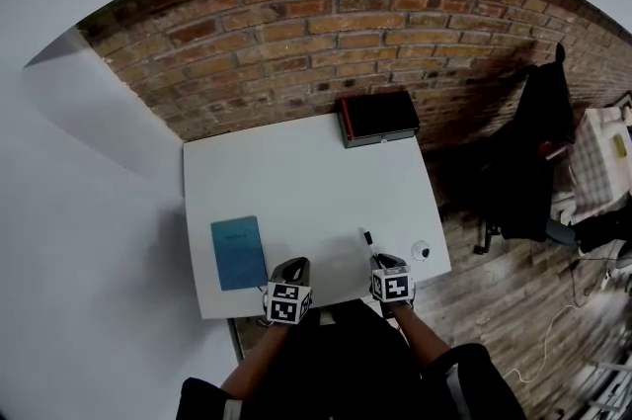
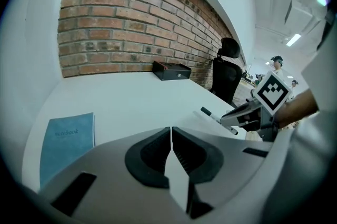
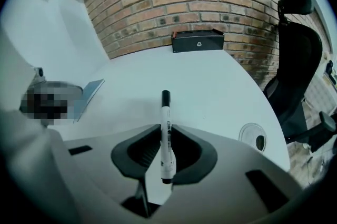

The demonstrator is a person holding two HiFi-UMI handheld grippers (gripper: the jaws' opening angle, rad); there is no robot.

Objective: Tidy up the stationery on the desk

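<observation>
A white marker with a black cap (image 3: 166, 136) sits upright between the jaws of my right gripper (image 3: 165, 130), which is shut on it; its capped tip points out over the white desk (image 1: 296, 181). In the head view the marker (image 1: 368, 244) juts from my right gripper (image 1: 387, 266) at the desk's near edge. A blue notebook (image 1: 238, 253) lies flat at the near left. My left gripper (image 1: 293, 268) hovers just right of the notebook (image 2: 68, 138), jaws shut with nothing between them (image 2: 171, 130).
A black box with a red edge (image 1: 378, 118) stands at the desk's far side against the brick wall. A round cable grommet (image 1: 421, 251) sits near the right edge. A black office chair (image 1: 538, 141) stands to the right of the desk.
</observation>
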